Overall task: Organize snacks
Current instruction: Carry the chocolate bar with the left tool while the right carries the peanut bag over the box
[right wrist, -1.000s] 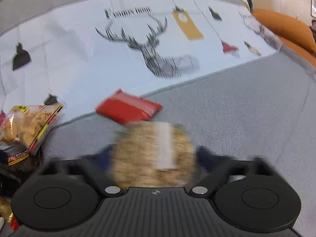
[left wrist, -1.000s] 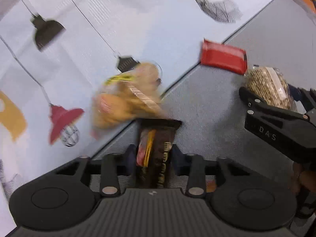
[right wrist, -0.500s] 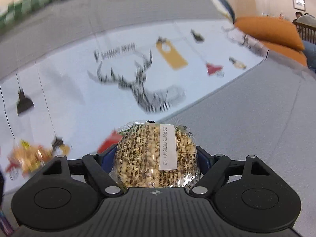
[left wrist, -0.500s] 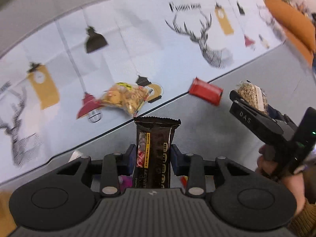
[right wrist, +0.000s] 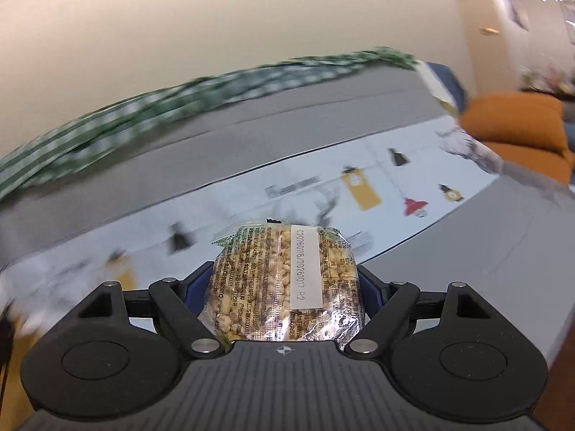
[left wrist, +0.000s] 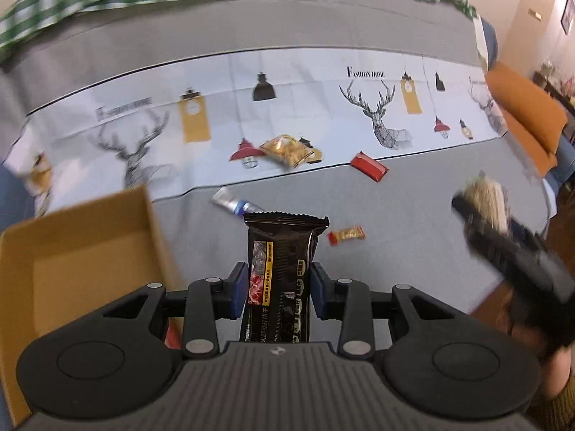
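The left gripper (left wrist: 279, 287) is squeezed shut on a black snack bar (left wrist: 282, 269). The bar's long side points straight out from the jaws, toward 12 o'clock. The open cardboard box (left wrist: 82, 262) sits near, at about 9 o'clock, so this hand looks nearer to it. The right gripper (right wrist: 284, 283) holds its jaws wide around a round rice cake pack (right wrist: 284, 280), which also sticks straight out.

Bare grey cover (left wrist: 424, 222) lies open; cardboard box (left wrist: 82, 251) (left) blocks.

box (left wrist: 90, 251) left of wrapper (left wrist: 230, 204), candy (left wrist: 346, 234) right
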